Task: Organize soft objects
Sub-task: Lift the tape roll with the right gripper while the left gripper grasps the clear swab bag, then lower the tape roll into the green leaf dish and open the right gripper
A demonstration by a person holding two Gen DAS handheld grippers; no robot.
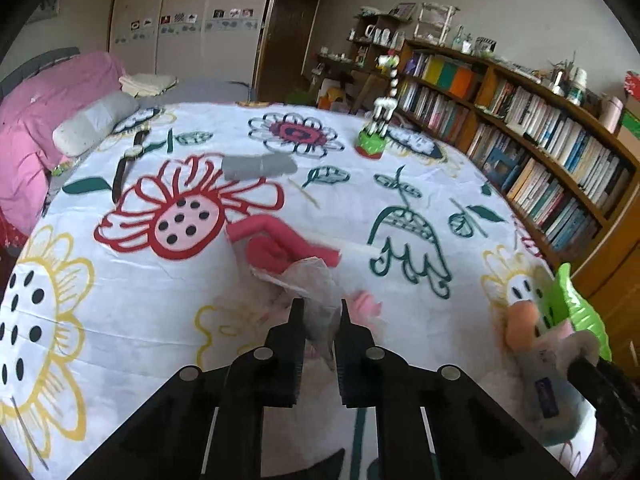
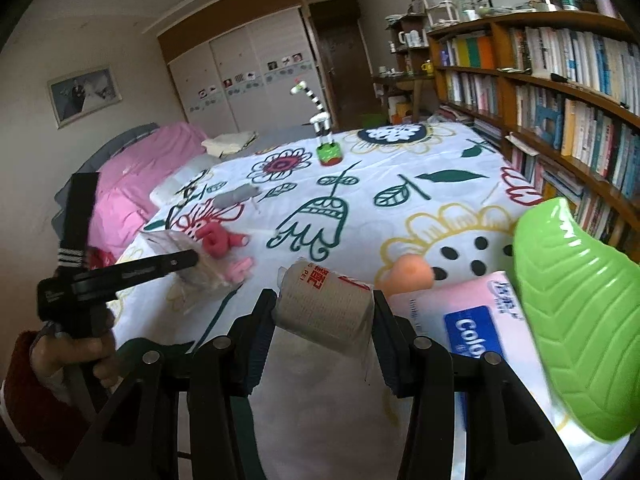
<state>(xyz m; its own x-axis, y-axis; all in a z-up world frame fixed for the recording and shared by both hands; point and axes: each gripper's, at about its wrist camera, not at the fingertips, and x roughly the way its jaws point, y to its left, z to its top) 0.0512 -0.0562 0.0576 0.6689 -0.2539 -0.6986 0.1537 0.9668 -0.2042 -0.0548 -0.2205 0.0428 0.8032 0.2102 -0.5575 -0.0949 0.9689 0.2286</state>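
Observation:
My left gripper (image 1: 320,306) is shut on a clear plastic bag (image 1: 316,288) and holds it just above the flowered bedspread (image 1: 160,320). The bag also shows in the right wrist view (image 2: 192,264). A rolled red sock (image 1: 280,246) and a small pink soft piece (image 1: 366,306) lie just past it. My right gripper (image 2: 324,300) is shut on a beige bandage roll (image 2: 324,312). A folded grey cloth (image 1: 258,166) lies farther back on the bed.
A green leaf-shaped tray (image 2: 576,320) sits at the right, next to a pink tissue pack (image 2: 460,320) and a peach ball (image 2: 412,272). A zebra-striped toy on a green base (image 1: 374,136) stands far back. A watch (image 1: 132,152) lies left. Bookshelves (image 1: 540,152) line the right.

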